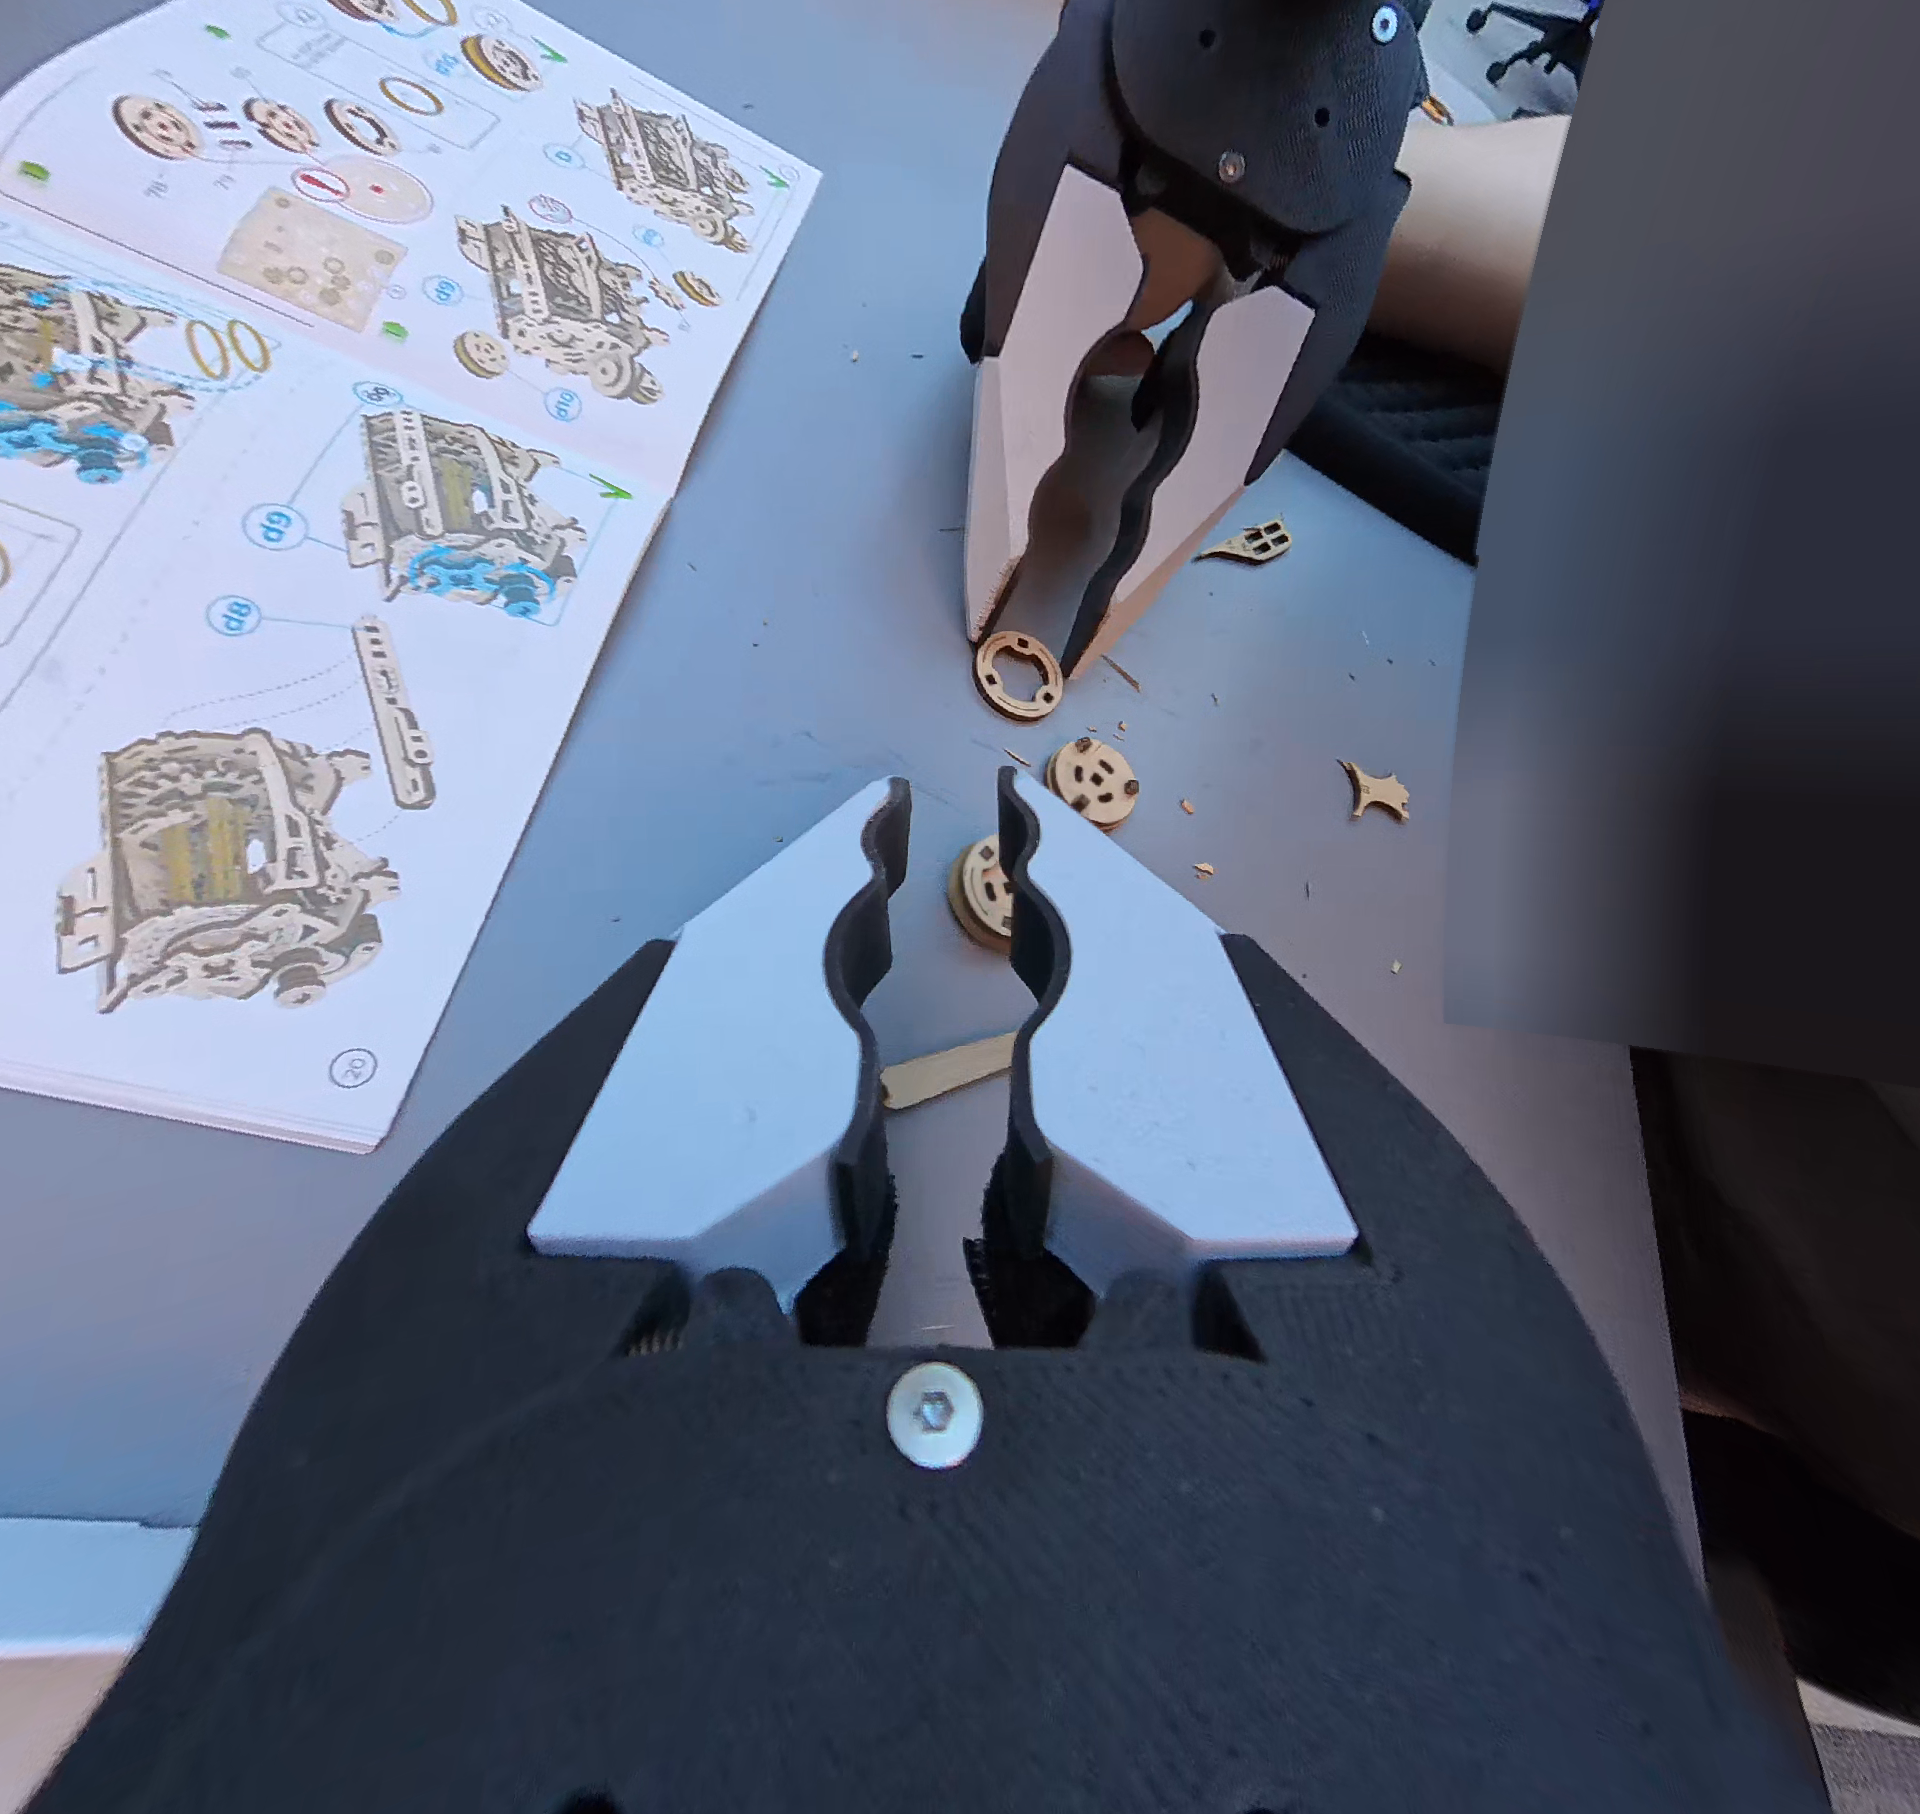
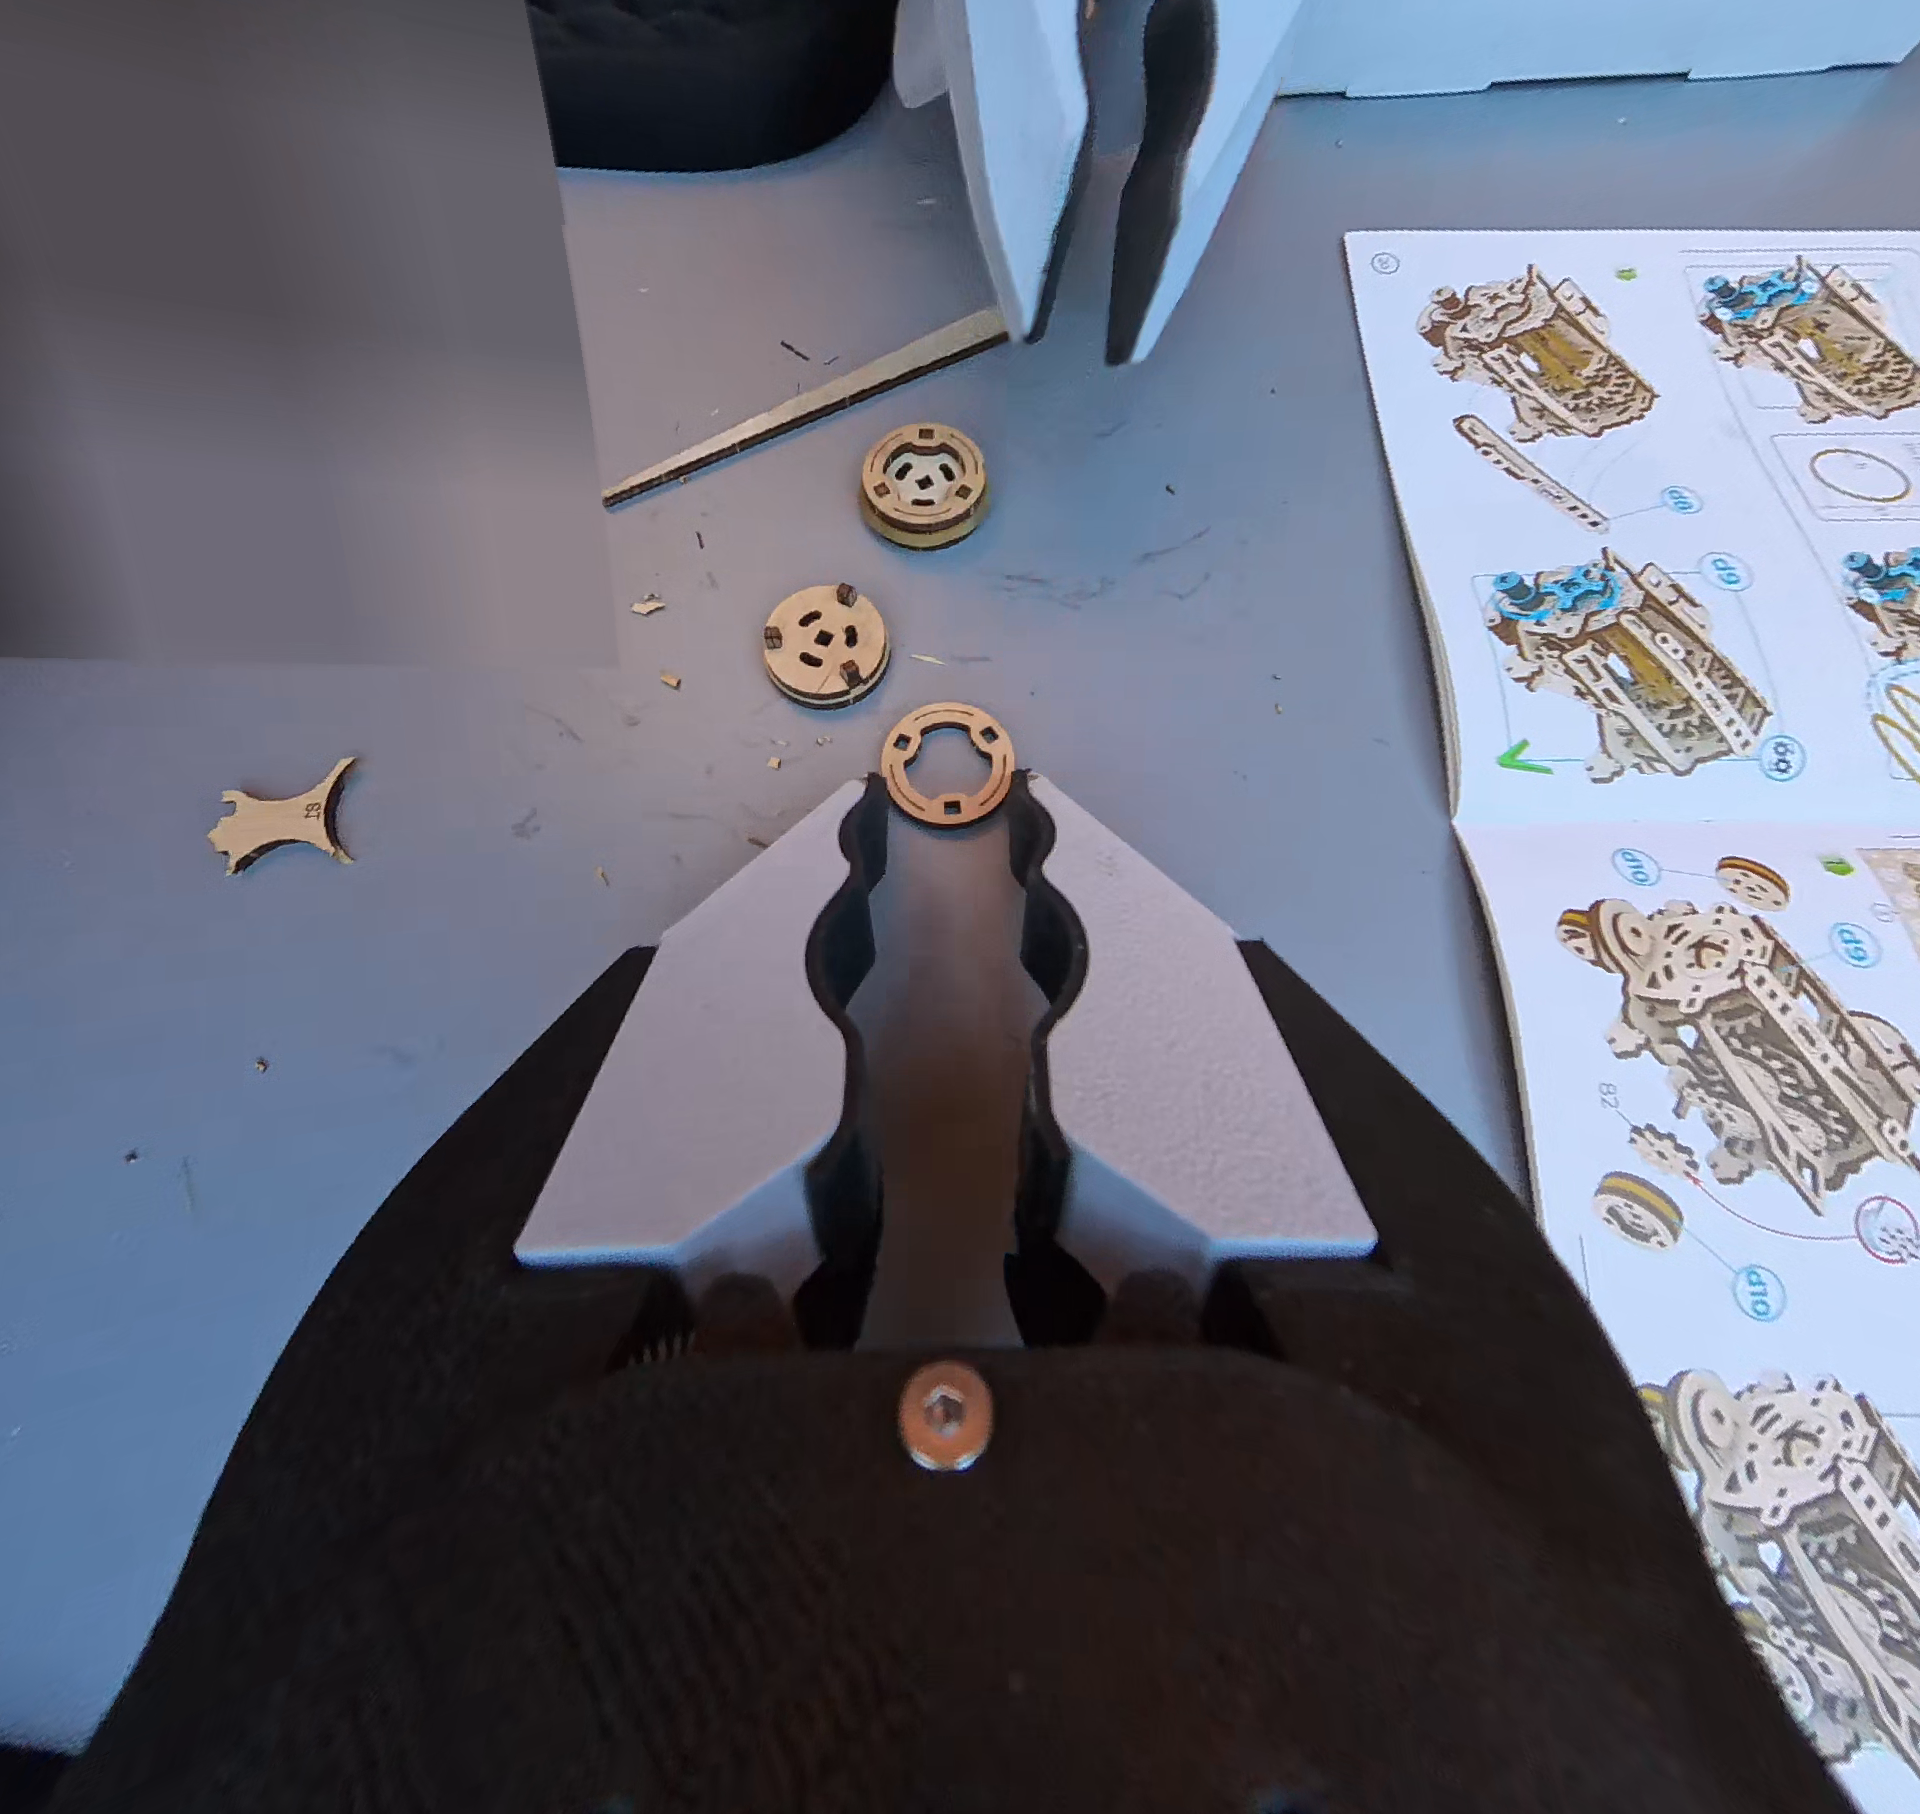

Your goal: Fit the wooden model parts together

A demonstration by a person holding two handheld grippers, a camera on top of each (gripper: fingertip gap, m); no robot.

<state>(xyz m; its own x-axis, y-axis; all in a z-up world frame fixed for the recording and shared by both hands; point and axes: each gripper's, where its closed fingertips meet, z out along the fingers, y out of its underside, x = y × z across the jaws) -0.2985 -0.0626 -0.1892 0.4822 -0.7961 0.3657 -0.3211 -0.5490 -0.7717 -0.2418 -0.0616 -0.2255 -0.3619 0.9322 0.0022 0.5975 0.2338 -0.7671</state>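
Wooden ring (image 2: 948,769): pale laser-cut ply, matt, edges scorched dark. Table (image 2: 312,1037): grey, smooth, scuffed. Instruction booklet (image 1: 312,517): white printed paper.

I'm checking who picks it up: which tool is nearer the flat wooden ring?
Right. The right tool has its tips at the ring; the left tool sits farther back, beyond two wooden discs.

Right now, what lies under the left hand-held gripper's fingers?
Under the left hand-held gripper, a thin wooden strip crosses the finger gap on the grey table; both ends are covered. One wooden disc is half hidden.
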